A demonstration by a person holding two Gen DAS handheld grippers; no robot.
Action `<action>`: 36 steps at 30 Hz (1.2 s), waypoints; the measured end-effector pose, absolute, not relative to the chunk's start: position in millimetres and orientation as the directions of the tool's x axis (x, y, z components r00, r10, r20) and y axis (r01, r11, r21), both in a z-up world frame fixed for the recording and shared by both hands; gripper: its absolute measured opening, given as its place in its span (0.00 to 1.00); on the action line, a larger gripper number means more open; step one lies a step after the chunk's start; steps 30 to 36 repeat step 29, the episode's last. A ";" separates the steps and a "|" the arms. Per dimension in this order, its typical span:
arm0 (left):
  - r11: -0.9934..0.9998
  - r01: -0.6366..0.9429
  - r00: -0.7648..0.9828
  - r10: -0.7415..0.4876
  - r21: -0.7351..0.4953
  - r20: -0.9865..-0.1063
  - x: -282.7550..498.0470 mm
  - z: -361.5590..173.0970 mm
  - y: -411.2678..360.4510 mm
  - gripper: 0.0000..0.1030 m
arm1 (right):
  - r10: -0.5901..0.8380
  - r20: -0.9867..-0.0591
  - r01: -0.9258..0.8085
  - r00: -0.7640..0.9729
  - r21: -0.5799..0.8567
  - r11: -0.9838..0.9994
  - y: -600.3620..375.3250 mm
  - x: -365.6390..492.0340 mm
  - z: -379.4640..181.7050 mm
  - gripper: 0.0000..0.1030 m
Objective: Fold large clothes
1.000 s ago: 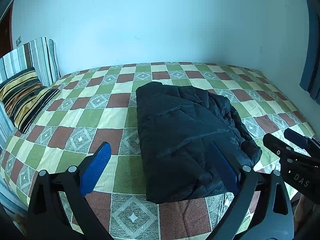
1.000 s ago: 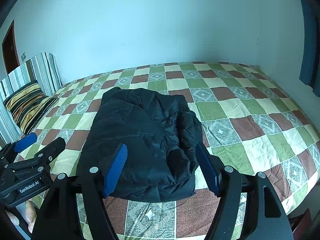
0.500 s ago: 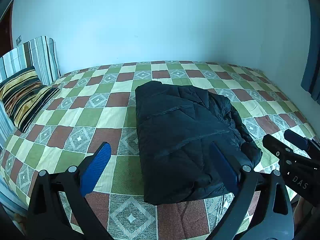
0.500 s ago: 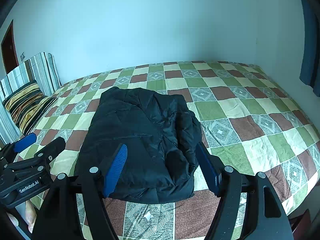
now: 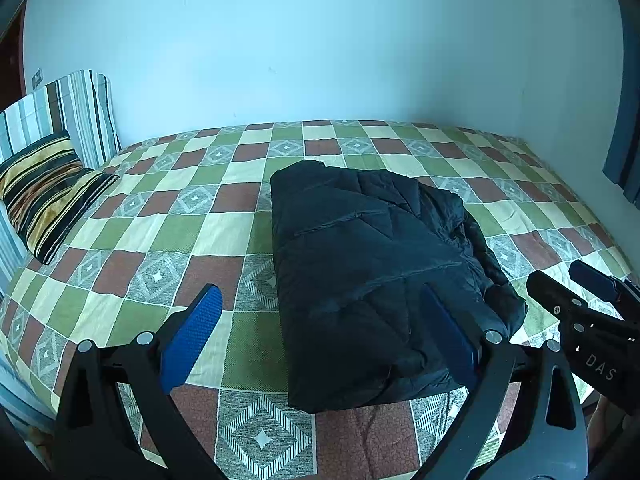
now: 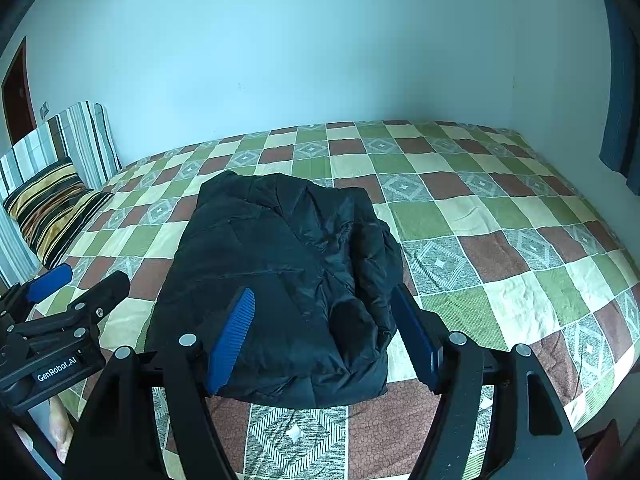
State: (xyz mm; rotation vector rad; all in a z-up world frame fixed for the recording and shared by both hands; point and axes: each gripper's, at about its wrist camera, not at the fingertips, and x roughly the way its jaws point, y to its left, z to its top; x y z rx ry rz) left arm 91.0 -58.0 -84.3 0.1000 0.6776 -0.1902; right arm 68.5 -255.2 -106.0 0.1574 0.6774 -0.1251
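Two black two-finger grippers with blue pads, left and right, jaws spread, empty, hovering above folded black quilted jacket on checkered green-brown-cream bedspread.

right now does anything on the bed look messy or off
Mostly tidy. The black jacket lies folded on the checked bedspread, but its right side bulges with a loose rumpled layer, so that edge is uneven. Both claws, left and right, are open and hold nothing.
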 end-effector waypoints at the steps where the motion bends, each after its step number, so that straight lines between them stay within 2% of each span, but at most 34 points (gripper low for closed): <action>1: 0.977 0.208 0.764 -0.140 0.035 -0.630 91.1 -84.3 -58.6 0.95 | -0.062 -0.632 0.165 0.772 0.105 0.981 -255.0 69.0 -106.1 0.68; 13: 0.978 0.206 0.784 -0.150 0.025 -0.603 93.7 -81.1 -55.8 0.98 | -0.070 -0.644 0.171 0.762 0.096 0.981 -257.6 72.4 -112.4 0.68; 16: 0.985 0.159 0.773 -0.085 0.062 -0.629 96.1 -85.8 -56.7 0.98 | -0.070 -0.648 0.172 0.759 0.095 0.981 -257.1 73.9 -113.9 0.68; 20: 0.982 0.186 0.747 -0.114 0.042 -0.655 103.2 -94.4 -54.6 0.98 | -0.071 -0.651 0.172 0.756 0.094 0.981 -257.0 76.8 -115.4 0.68; 23: 0.983 0.172 0.750 -0.090 0.062 -0.655 109.9 -101.6 -48.6 0.98 | -0.082 -0.651 0.187 0.755 0.094 0.978 -263.1 78.4 -116.6 0.68; 26: 0.987 0.152 0.724 -0.081 0.044 -0.685 126.9 -114.0 -26.6 0.98 | -0.115 -0.649 0.228 0.752 0.093 0.969 -280.2 80.2 -118.7 0.76; 29: 0.996 0.079 0.708 -0.035 0.030 -0.705 150.0 -130.7 11.8 0.98 | -0.188 -0.647 0.315 0.739 0.084 0.945 -315.5 82.5 -128.5 0.78; 36: 0.996 0.079 0.708 -0.035 0.030 -0.705 150.0 -130.7 11.8 0.98 | -0.188 -0.647 0.315 0.739 0.084 0.945 -315.5 82.5 -128.5 0.78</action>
